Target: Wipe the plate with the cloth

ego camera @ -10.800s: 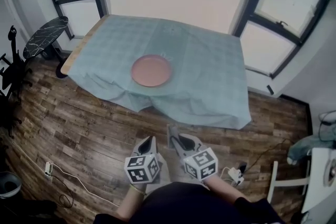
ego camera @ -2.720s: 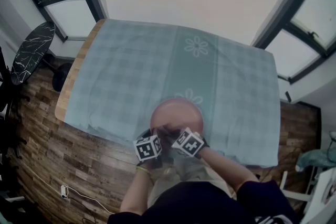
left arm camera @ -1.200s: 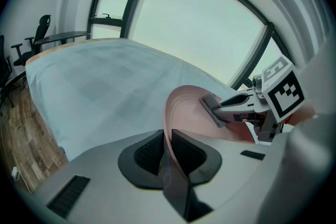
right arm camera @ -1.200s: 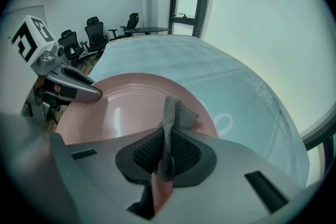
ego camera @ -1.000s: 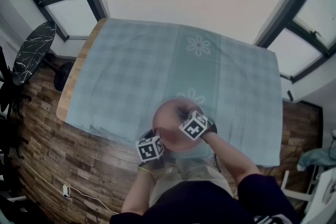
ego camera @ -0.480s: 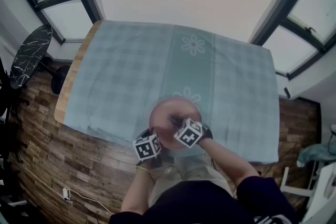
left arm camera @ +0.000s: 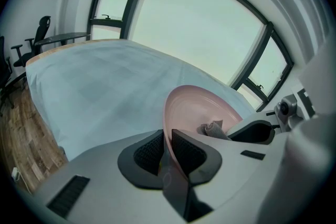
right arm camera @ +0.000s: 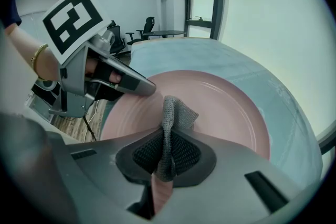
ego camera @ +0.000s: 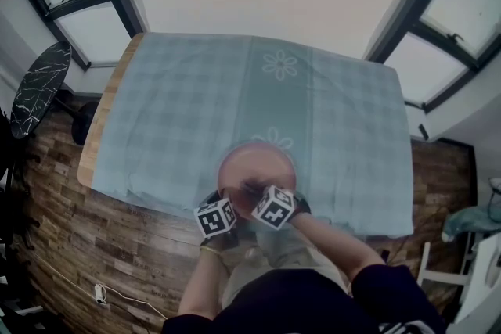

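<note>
At the near edge of the table (ego camera: 180, 105), the left hand-held gripper (left arm camera: 167, 150) pinches the pink plate (left arm camera: 202, 105) by its near rim to steady it, while the right hand-held gripper (right arm camera: 167, 153), clamped on the grey cloth (right arm camera: 177, 110), rubs it over the plate's face, now closer to the left one than a second ago.

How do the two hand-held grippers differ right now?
The left hand-held gripper pinches the rim of the pink plate; the right hand-held gripper pinches a grey cloth. The left sits at the plate's edge; the right reaches over its face. Both are shut on something.
</note>
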